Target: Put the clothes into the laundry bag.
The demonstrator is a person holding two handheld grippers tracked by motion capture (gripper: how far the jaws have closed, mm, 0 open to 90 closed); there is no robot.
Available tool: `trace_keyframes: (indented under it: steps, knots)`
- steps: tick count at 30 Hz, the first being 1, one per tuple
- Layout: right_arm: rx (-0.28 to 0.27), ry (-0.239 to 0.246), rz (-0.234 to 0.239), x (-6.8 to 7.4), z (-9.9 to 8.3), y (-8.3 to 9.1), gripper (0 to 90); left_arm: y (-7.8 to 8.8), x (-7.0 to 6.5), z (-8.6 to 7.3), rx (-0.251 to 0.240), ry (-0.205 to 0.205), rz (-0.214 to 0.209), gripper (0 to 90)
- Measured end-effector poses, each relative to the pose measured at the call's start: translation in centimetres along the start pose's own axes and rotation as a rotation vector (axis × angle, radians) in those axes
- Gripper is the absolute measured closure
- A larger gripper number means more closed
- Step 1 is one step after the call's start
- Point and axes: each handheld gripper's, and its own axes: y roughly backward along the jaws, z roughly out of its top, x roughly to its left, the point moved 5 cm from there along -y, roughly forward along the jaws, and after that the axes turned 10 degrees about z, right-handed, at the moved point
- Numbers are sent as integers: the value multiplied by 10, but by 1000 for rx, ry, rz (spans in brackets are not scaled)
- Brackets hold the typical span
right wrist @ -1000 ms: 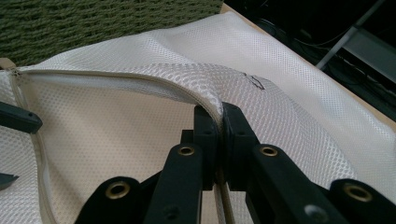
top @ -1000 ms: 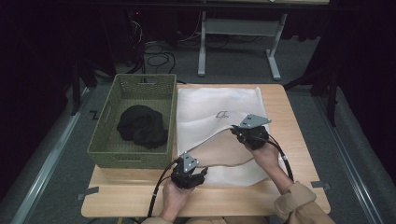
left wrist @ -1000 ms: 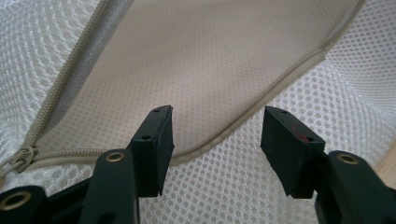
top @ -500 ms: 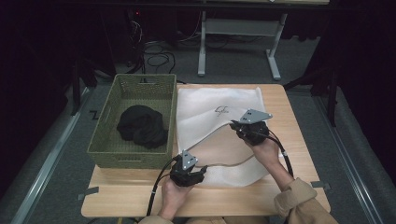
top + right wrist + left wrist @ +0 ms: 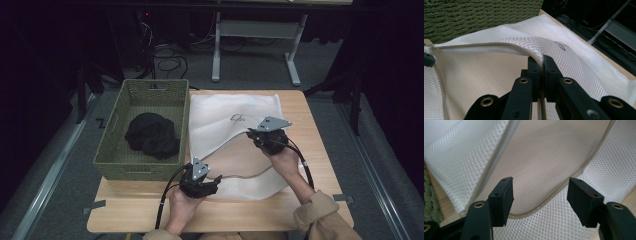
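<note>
The white mesh laundry bag (image 5: 235, 135) lies flat on the worktop (image 5: 310, 130), just right of the green woven basket (image 5: 145, 130), and its mouth faces the person, gaping because the upper lip is lifted. The right gripper (image 5: 541, 63) has its fingers clenched on that upper lip, the fabric bunched into a ridge between them, and holds it above the lower layer. The left gripper (image 5: 540, 195) sits at the near left corner of the mouth with its fingers spread wide apart, gripping nothing; the piped hem of the lower layer (image 5: 564, 187) curves between them in the left gripper view. The black garment (image 5: 152, 135) lies crumpled in the basket, apart from the bag. The likely work is to keep the bag open so the garment can go in. The chief risk, as I judge it, is that the thin mesh slips from the right fingers, since only a narrow fold is pinched, and the mouth falls shut. The left fingers could also close on both layers at once and pin the opening, or drag the whole bag toward the worktop edge.
</note>
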Motion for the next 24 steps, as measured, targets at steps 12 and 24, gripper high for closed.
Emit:
trace_keyframes:
  steps: [12,24]
  knots:
    - [-2,-5,0,0,-1,-1,869,31,23,25,-71,19,-25,388]
    - [-2,-5,5,0,-2,0,869,48,49,41,-84,27,34,367]
